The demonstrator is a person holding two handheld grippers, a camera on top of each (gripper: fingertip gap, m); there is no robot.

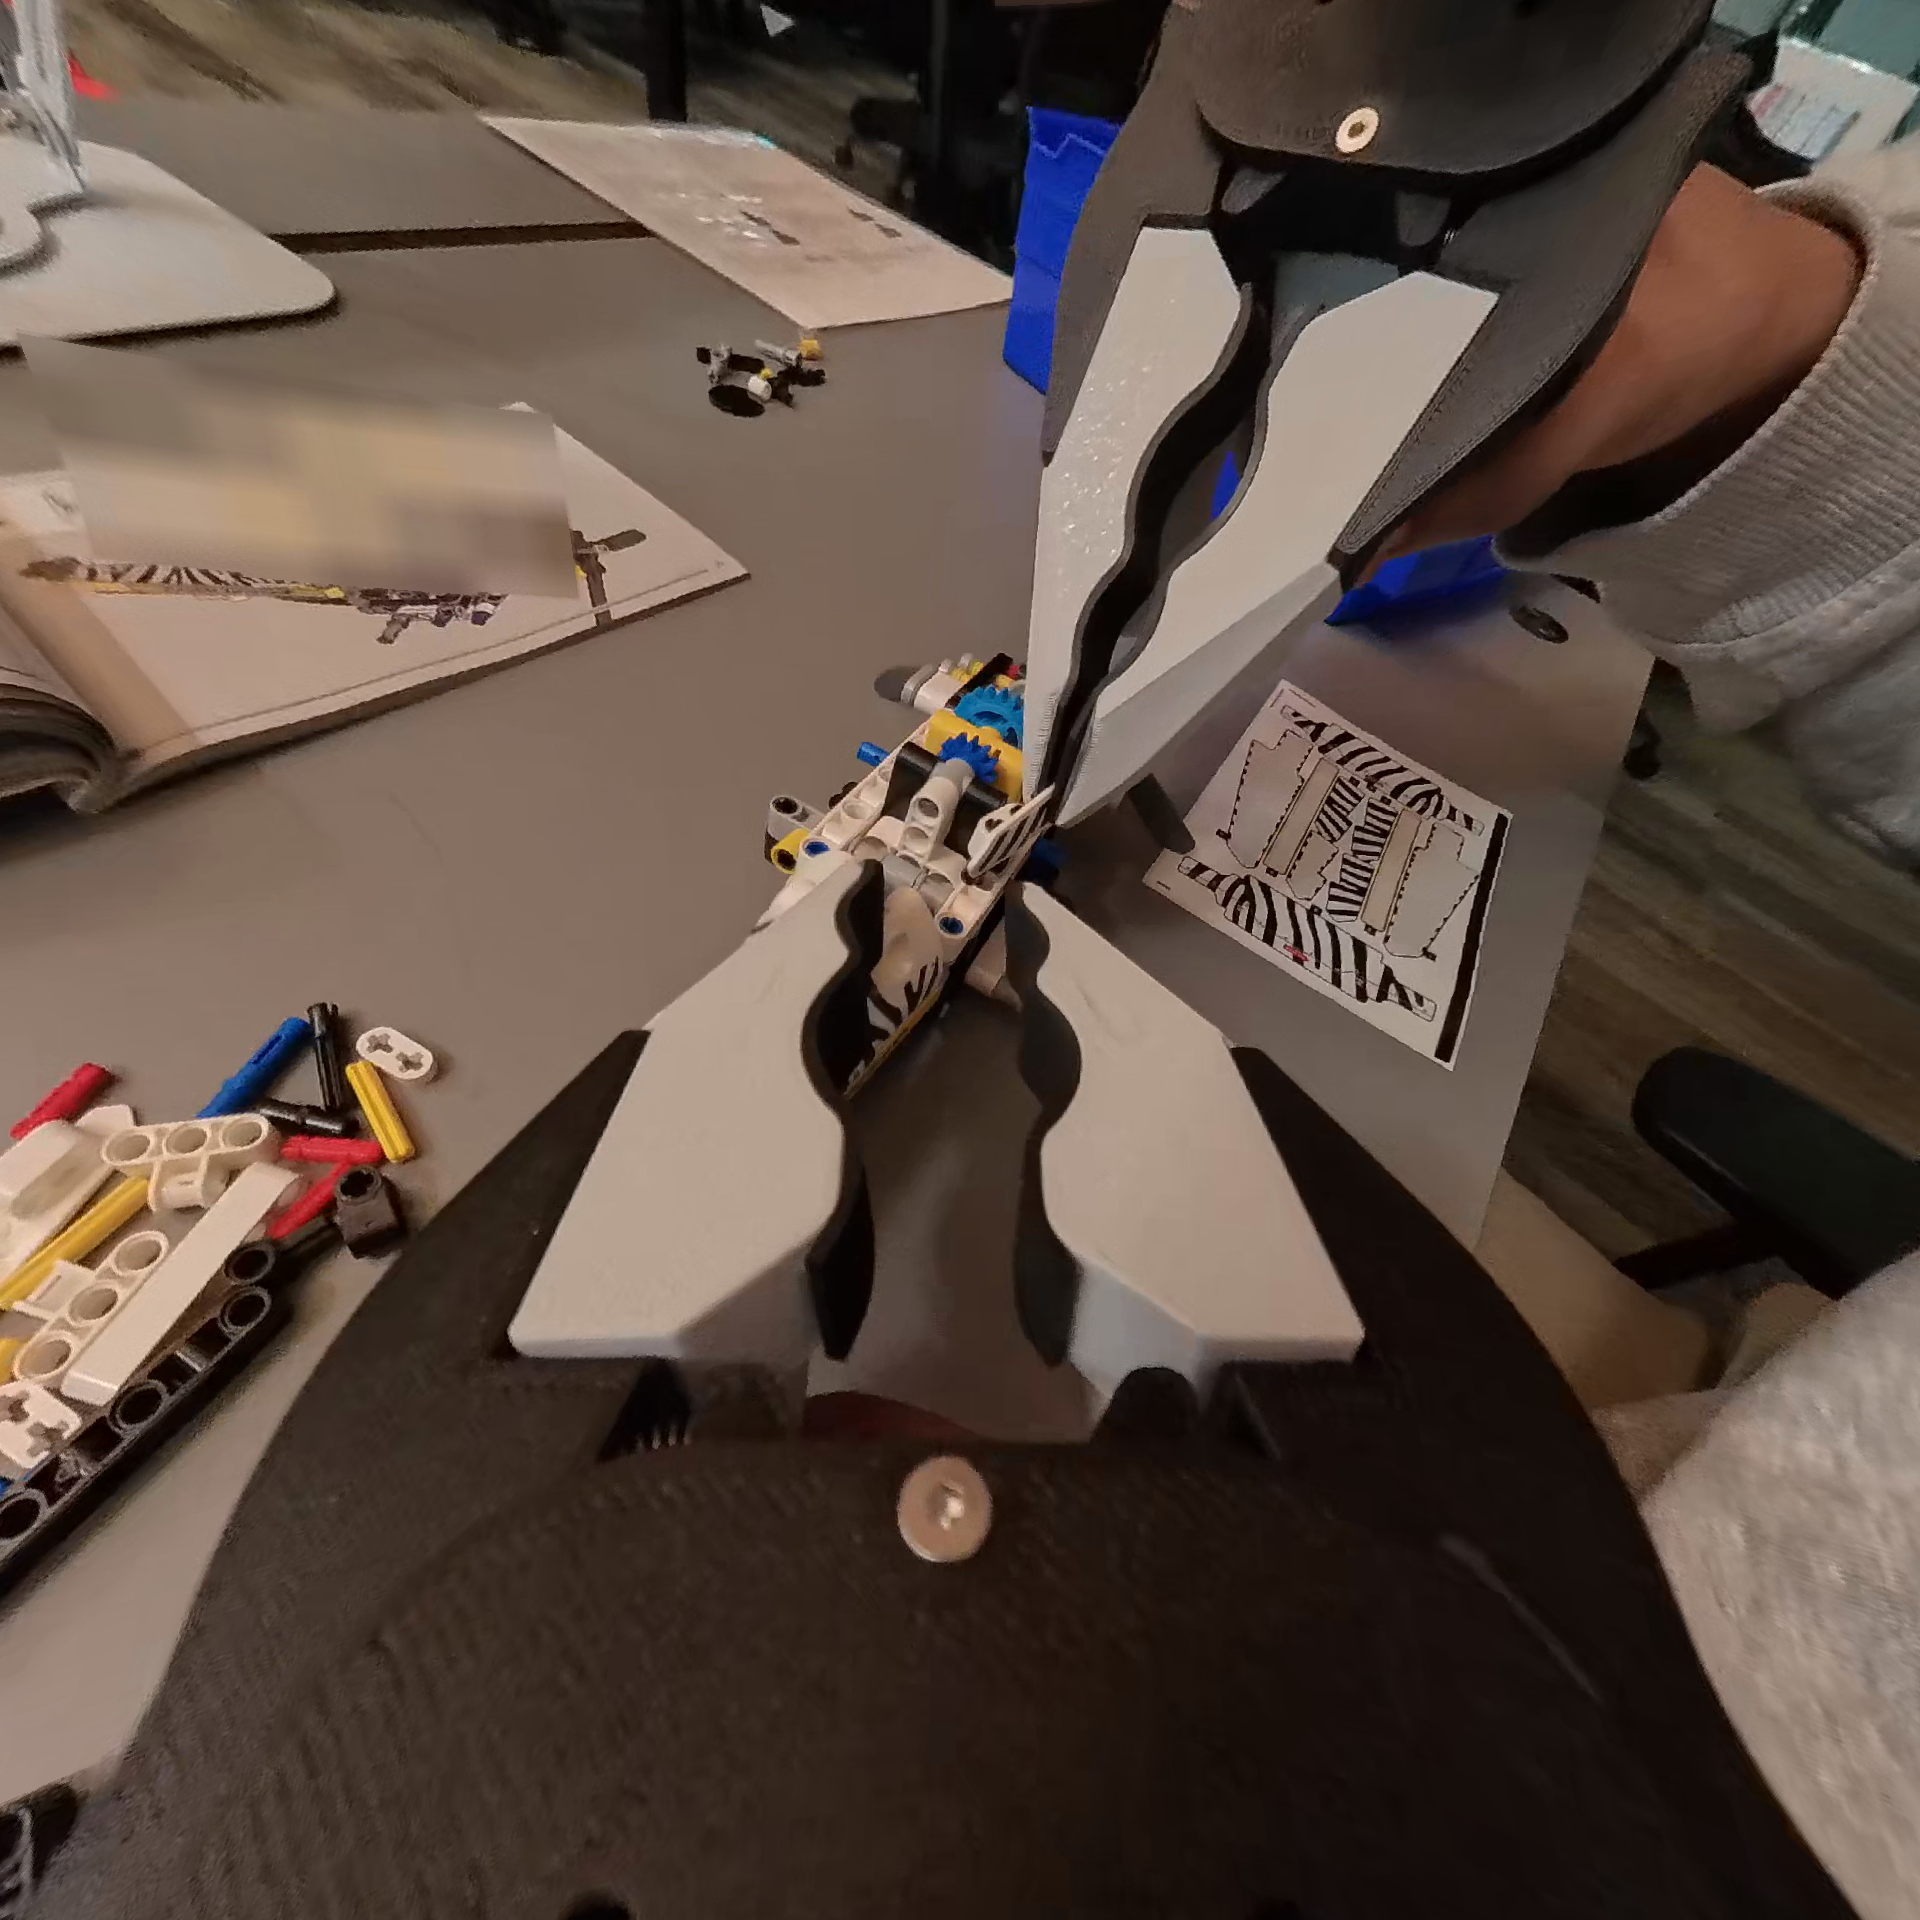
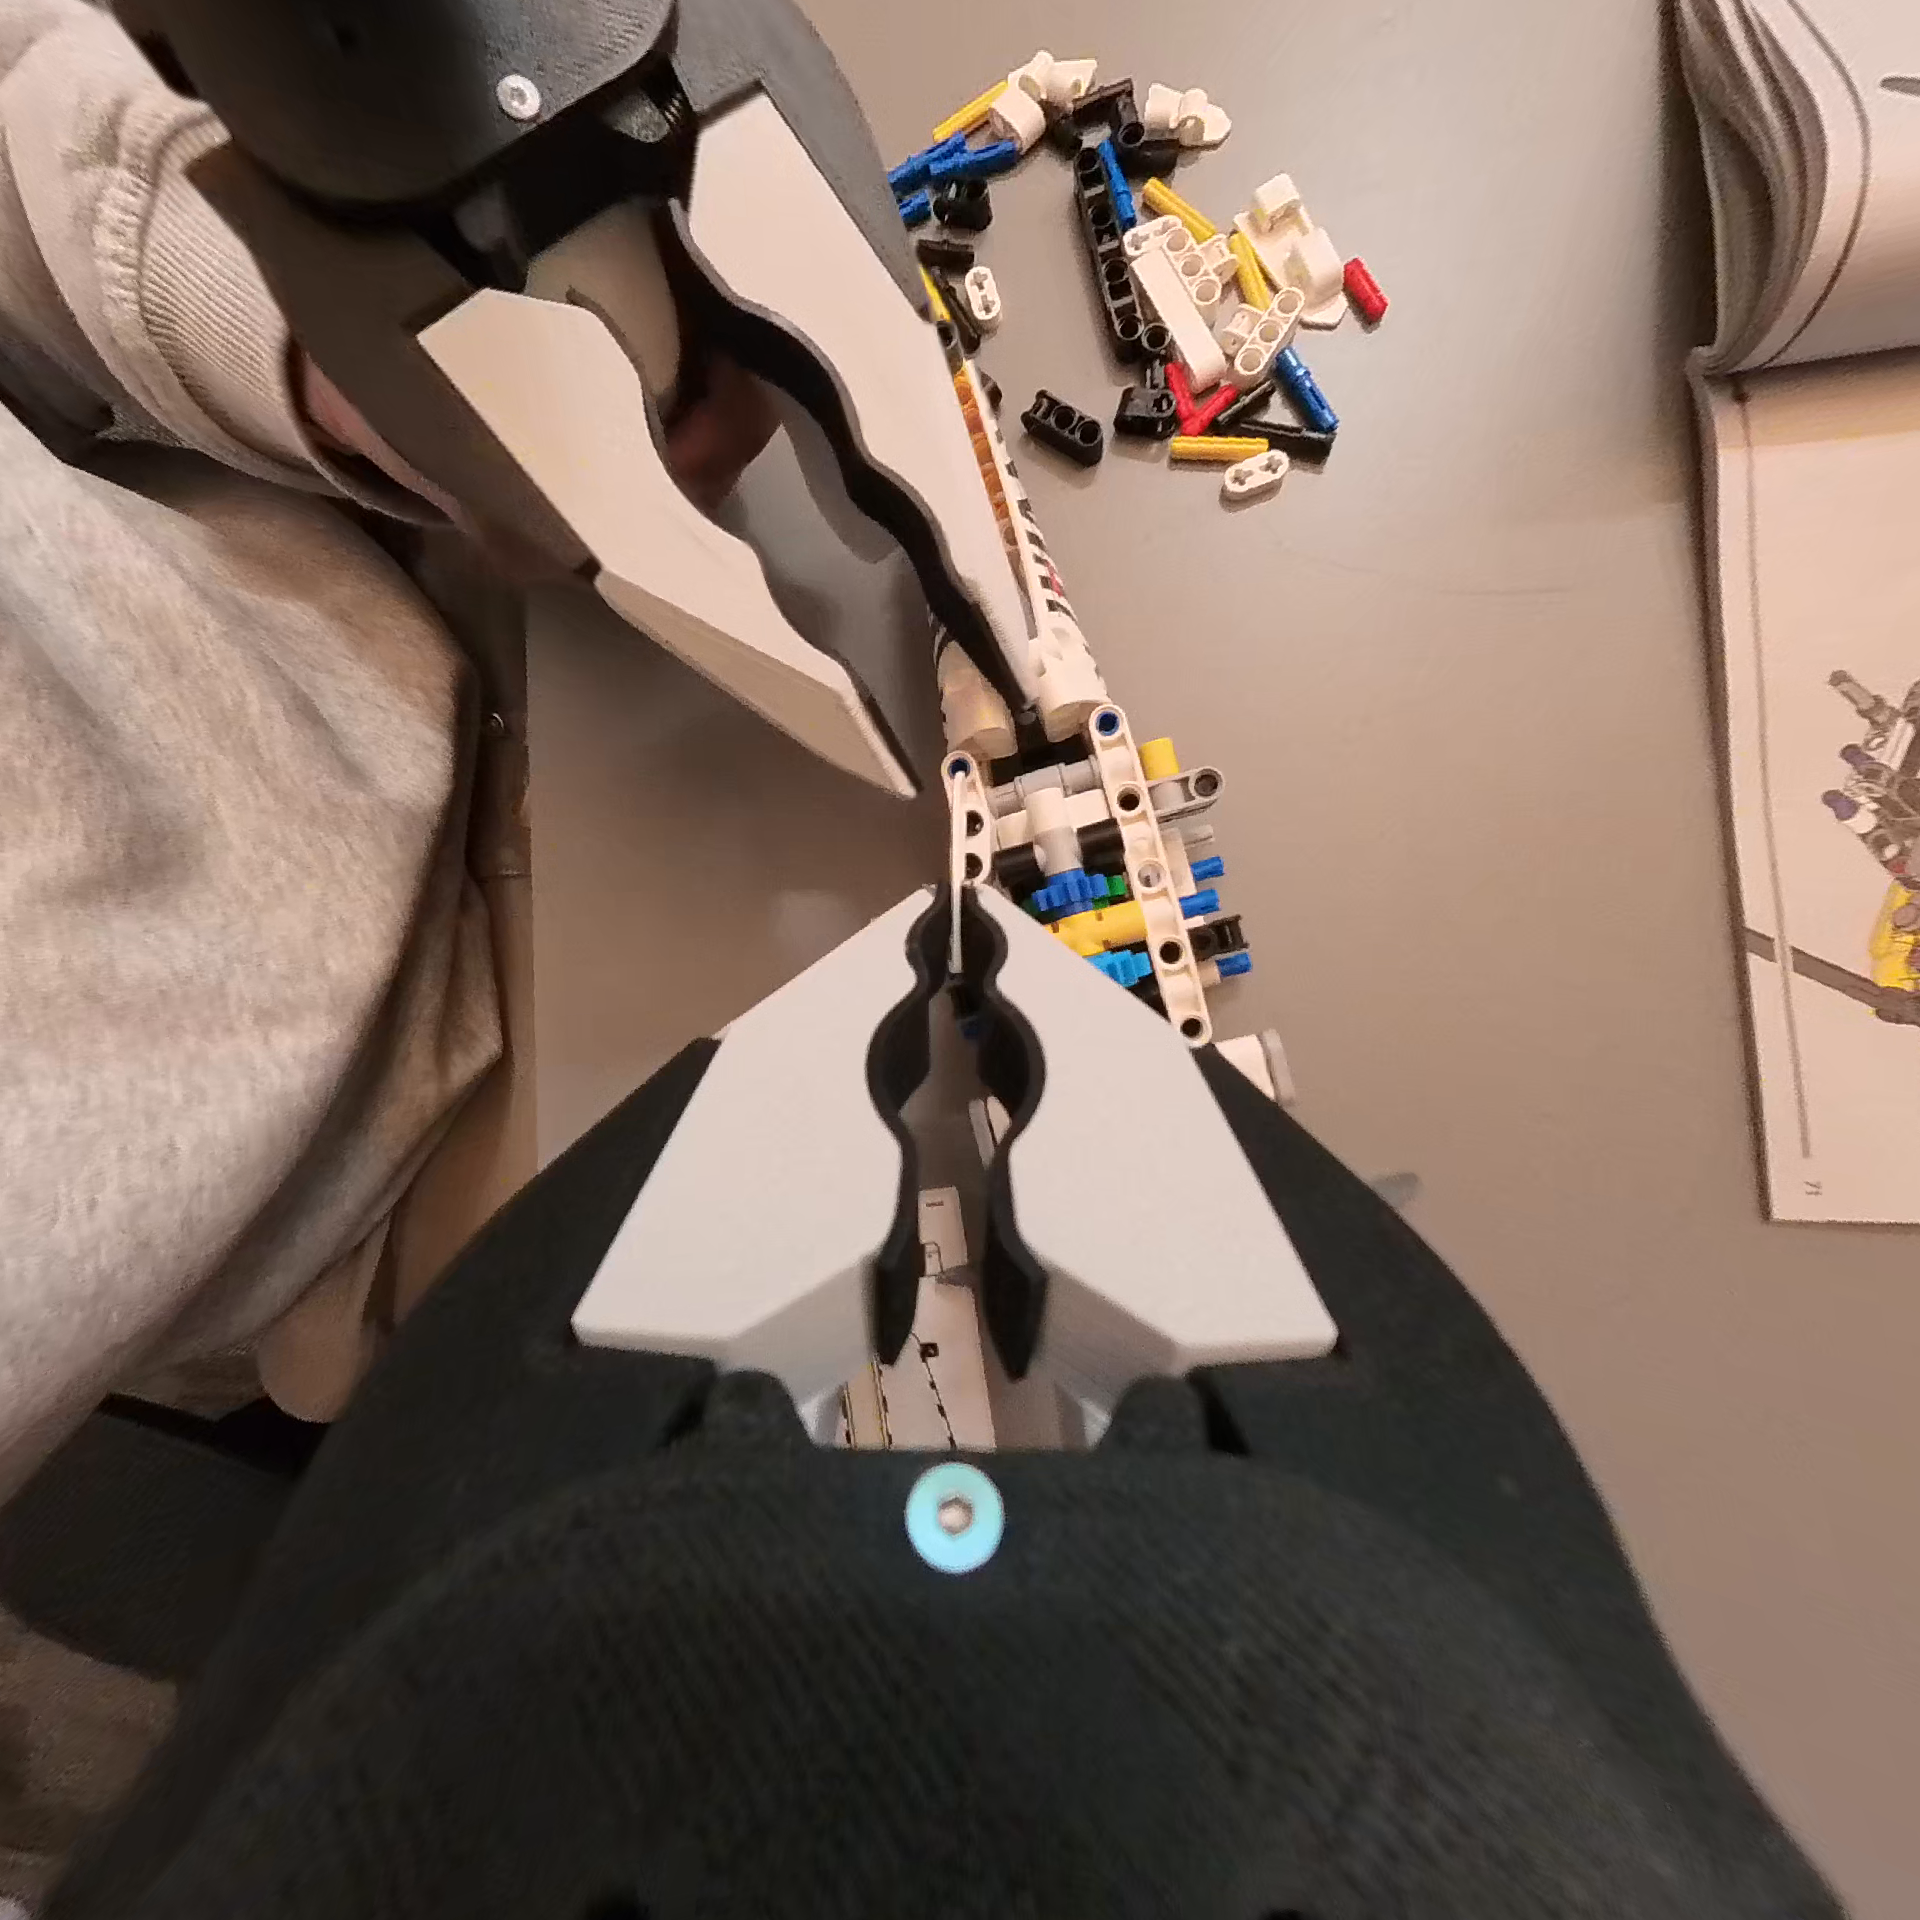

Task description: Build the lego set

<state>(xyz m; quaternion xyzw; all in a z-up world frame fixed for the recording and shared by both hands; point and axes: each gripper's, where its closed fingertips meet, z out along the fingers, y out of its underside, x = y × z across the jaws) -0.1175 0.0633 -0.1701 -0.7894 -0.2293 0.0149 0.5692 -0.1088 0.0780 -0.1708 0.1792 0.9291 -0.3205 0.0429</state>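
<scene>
Both of my grey-fingered grippers meet at the centre of each frame. My left gripper (image 1: 935, 914) is clenched around the tail end of the half-built white, black and yellow lego model (image 1: 914, 831), its fingers closed on a zebra-striped white panel. My right gripper (image 2: 961, 904) is pinched tight on a thin zebra-striped sticker (image 1: 1008, 831), held edge-on against the model's near white beam.

Largest around them is the grey table (image 1: 623, 831). An open instruction booklet (image 1: 364, 644) lies at the left of the left wrist view, and a second loose page (image 1: 769, 229) sits at the top centre. Lower right of that lies the white sticker sheet with zebra stripes (image 1: 1340, 873), several shapes already peeled away. Smaller again is the loose pile of white, black, yellow, red and blue pins and beams (image 1: 177, 1195) at lower left, and a tiny black and grey sub-assembly (image 1: 758, 369) sits apart above.

I judge the build to be midway: the geared core and striped boom exist, but many parts and stickers remain.

In the right wrist view the model's long axis runs from the centre of the frame up and slightly left, boom end pointing to the upper left, blue gear end (image 2: 1060, 894) towards my right gripper.
</scene>
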